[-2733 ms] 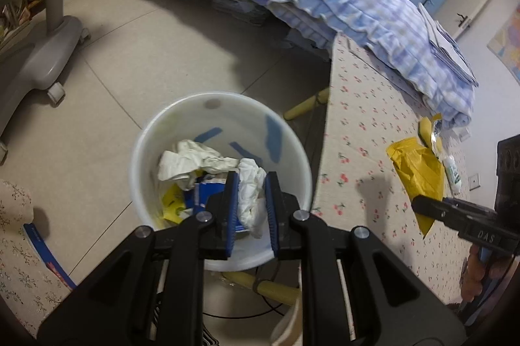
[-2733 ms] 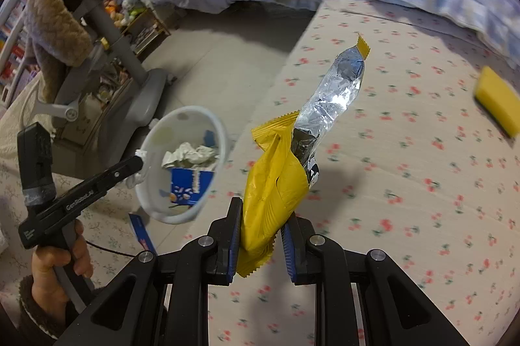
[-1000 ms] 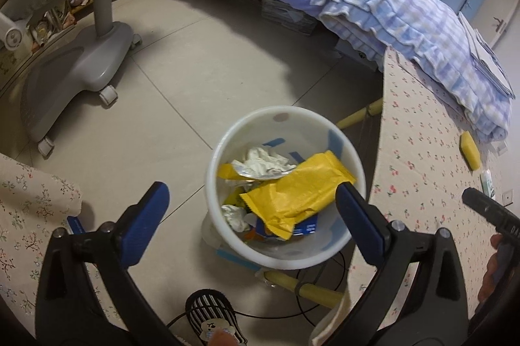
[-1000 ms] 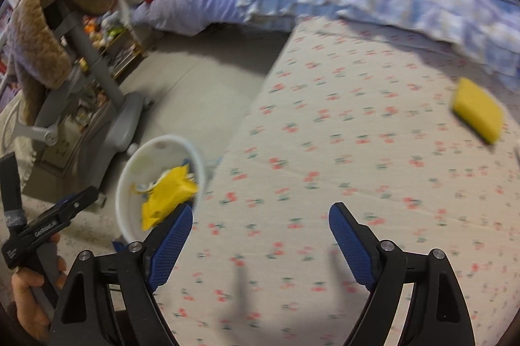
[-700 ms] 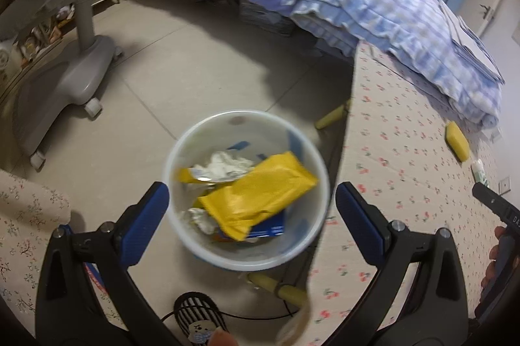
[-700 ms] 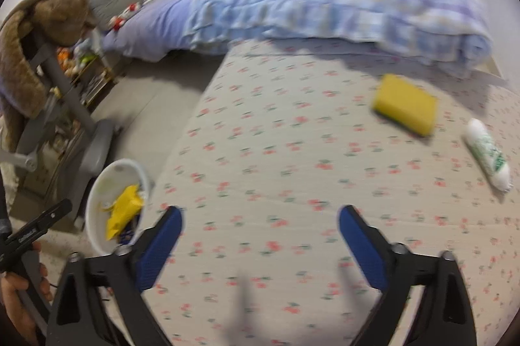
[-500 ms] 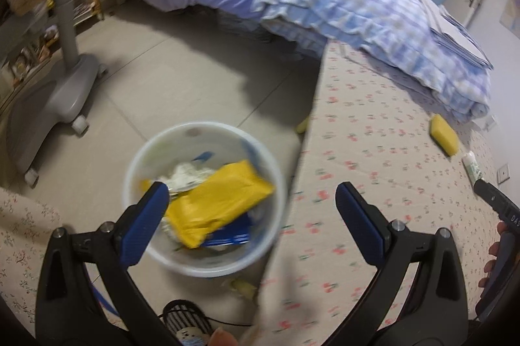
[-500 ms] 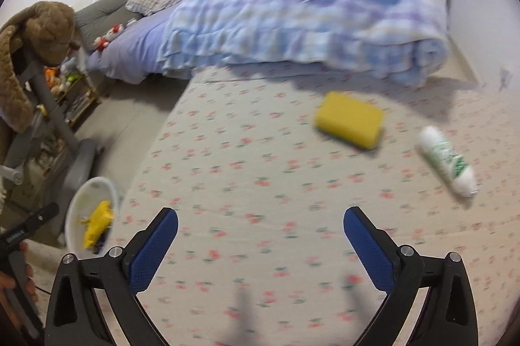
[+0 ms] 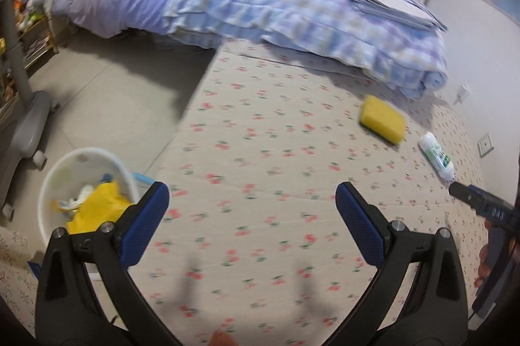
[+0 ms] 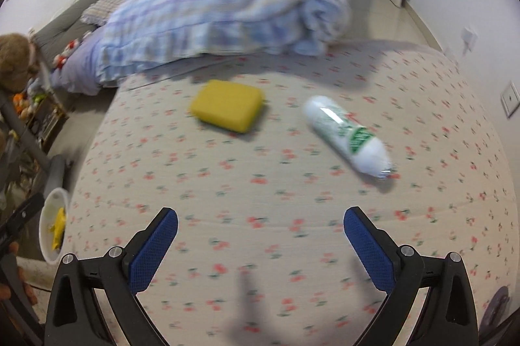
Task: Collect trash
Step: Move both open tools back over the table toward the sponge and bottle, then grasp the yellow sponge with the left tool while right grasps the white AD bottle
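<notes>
A white and green wrapper roll (image 10: pixel 347 136) lies on the floral table (image 10: pixel 260 199), right of a yellow sponge (image 10: pixel 227 109). Both also show in the left wrist view, the roll (image 9: pixel 437 157) and the sponge (image 9: pixel 383 122). My right gripper (image 10: pixel 260 240) is open and empty, above the table, short of both. My left gripper (image 9: pixel 252 221) is open and empty over the table's near part. The white bin (image 9: pixel 65 180) stands on the floor at the left with a yellow bag (image 9: pixel 94 209) and paper inside.
A bed with a blue checked quilt (image 9: pixel 292 8) borders the table's far edge. A grey chair base (image 9: pixel 22 131) stands on the floor at far left. The table's left edge drops to the floor by the bin (image 10: pixel 53 225).
Both grippers have swung right, away from the bin and over the table. The sponge and the wrapper roll have come closer in both views. Both stay open.
</notes>
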Tool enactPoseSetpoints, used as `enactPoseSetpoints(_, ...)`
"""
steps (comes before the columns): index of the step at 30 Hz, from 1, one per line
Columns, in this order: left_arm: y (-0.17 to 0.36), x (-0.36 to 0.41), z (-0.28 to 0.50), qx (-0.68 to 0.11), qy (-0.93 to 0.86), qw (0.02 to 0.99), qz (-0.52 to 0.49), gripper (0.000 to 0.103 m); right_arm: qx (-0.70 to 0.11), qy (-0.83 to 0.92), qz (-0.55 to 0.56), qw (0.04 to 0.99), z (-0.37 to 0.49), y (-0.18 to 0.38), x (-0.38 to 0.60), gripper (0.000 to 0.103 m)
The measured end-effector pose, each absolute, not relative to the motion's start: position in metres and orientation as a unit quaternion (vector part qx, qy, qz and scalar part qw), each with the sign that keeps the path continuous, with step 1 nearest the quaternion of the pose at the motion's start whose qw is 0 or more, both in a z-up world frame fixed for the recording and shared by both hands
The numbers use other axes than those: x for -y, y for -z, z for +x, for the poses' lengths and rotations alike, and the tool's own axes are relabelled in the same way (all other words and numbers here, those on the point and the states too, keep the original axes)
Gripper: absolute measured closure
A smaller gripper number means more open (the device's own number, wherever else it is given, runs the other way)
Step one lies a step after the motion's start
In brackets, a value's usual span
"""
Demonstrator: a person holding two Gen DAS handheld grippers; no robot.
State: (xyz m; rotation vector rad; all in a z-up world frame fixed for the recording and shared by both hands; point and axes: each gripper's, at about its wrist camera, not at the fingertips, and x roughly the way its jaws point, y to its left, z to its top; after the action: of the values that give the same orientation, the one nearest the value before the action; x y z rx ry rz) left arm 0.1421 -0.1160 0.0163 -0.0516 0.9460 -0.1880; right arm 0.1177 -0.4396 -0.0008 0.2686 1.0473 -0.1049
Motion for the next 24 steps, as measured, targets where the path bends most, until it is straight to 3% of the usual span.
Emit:
enactPoseSetpoints(8,-0.004,0.181,0.162,-0.478,0.119,0.87,0.006,0.001,-0.497,0.085,0.139,0.852,0.128,0.013,0.503,0.002)
enactPoseSetpoints(16,0.01,0.238,0.202,-0.496,0.148,0.856,-0.004,0.001,-0.503,0.095,0.113,0.852,0.143,0.037,0.528,0.029)
enactPoseSetpoints(22,0.021,0.278,0.225,-0.501,0.162,0.849,-0.049,0.005,-0.509,0.072,0.104,0.852,0.153,0.046,0.526,0.041)
enactPoseSetpoints(24,0.028,0.293,0.231,-0.498,0.167,0.849,-0.059,0.009,-0.511,0.067,0.106,0.85,0.153,0.049,0.526,0.054)
